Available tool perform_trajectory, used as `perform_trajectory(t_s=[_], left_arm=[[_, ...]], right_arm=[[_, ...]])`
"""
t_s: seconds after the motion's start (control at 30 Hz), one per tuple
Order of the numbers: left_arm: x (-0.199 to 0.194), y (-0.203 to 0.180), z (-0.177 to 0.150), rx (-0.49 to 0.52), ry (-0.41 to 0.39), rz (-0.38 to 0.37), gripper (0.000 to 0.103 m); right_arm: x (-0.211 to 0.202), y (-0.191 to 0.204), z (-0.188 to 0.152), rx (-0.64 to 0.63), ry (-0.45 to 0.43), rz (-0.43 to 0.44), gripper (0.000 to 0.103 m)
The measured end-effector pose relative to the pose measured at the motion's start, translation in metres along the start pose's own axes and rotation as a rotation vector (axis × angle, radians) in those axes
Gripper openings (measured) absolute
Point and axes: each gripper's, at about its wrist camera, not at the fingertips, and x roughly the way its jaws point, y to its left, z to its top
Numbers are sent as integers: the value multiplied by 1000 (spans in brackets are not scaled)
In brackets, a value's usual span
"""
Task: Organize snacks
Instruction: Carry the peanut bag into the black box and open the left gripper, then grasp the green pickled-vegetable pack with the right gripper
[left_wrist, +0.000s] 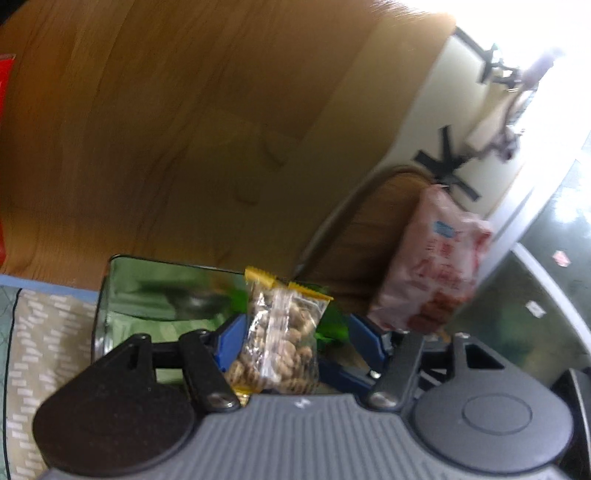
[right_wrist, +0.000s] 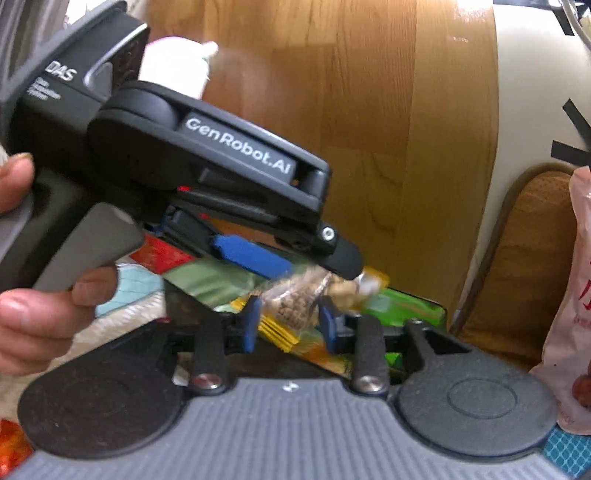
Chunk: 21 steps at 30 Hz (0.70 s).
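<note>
**Blue pads flank a nut packet in each gripper**

In the left wrist view, a shiny green foil bag (left_wrist: 147, 291) lies at lower left. At centre, the left gripper (left_wrist: 295, 326) has its jaws released. A clear plastic packet of brown nuts with yellow crimped ends (left_wrist: 280, 332) stands between them, against the left pad and clear of the right. A pink printed snack bag (left_wrist: 436, 266) leans at right.

In the right wrist view, a hand (right_wrist: 22, 295) grips a handle at left. At lower centre, a second nut packet (right_wrist: 291, 310) sits between the right gripper's (right_wrist: 290, 323) pads. I cannot tell whether they press on it.
</note>
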Motion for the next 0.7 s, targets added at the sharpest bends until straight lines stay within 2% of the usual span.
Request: perform_trajectory(t_s=[0.1,0.17,0.23,0.3,0.37,0.5,0.6,0.7], left_arm=[[-2,4,-4,-9,3,5,65],[-17,4,-10,0,-13,-10,65],[-35,2,-18,9,-23,-58,65],[-54,1,-33,6,-10,-122,65],[-70,1,-51,-6,27,-181,65],[-88,-1,-99,-33,135,-243,62],[-95,0,-134,-100,211,-283,61],[-100,3,-164,-166,276,-314,55]], right_arm=[[-11,-8,0,52,-7,2,48],[-29,-16,-1,108,-15,22,48],[-53,-29,-7,193,-14,63,48],[-76,-43,-21,284,30,115,48],[-92,-52,-39,366,100,167,47],[-115,-52,-76,475,226,232,40],[-125,-41,-93,497,284,263,40],[-134,-30,-96,514,276,300,40]])
